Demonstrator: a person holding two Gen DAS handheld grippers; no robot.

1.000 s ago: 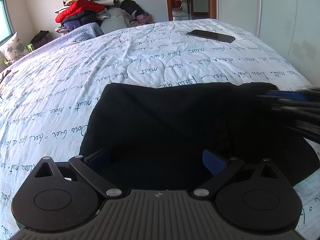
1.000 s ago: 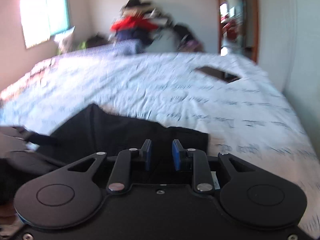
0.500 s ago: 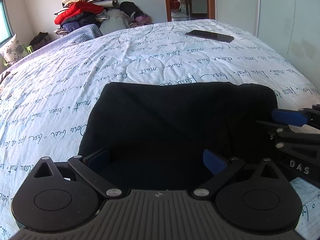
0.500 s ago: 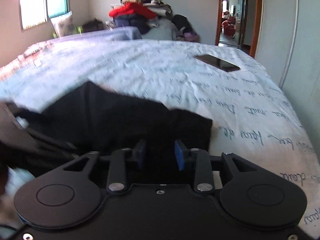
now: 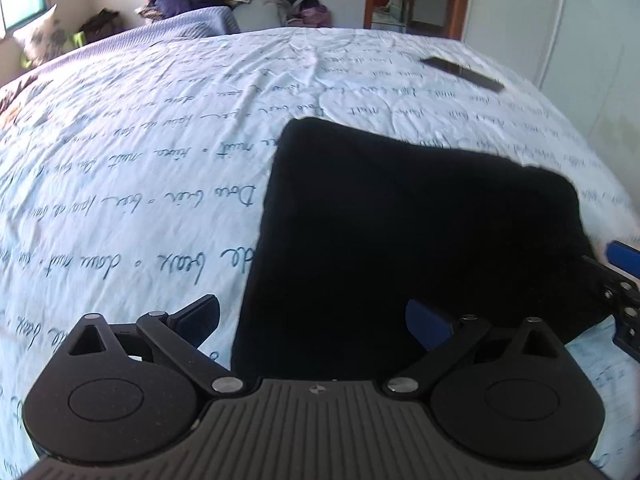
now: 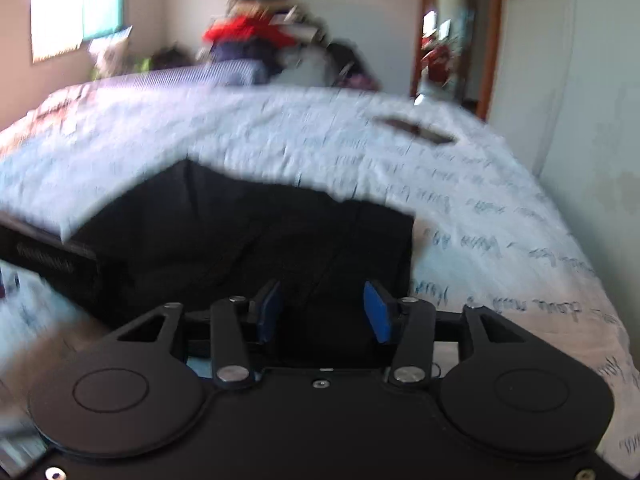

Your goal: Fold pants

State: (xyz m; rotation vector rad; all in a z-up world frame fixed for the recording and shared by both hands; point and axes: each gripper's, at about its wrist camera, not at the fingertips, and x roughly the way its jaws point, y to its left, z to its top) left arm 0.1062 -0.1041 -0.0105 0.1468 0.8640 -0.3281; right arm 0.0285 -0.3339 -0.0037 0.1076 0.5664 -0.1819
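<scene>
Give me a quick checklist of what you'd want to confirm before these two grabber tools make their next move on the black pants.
1. Left gripper open, nothing pinched: ok.
2. Right gripper has let go: ok; its jaws have just been opening, with cloth showing between the pads but not pressed.
3. Black pants lie as a compact folded block on the bedspread: ok.
4. Fold edges neat and aligned: cannot tell; the right wrist view is blurred and the cloth is very dark.
5. Phone lies apart from the pants: ok.
</scene>
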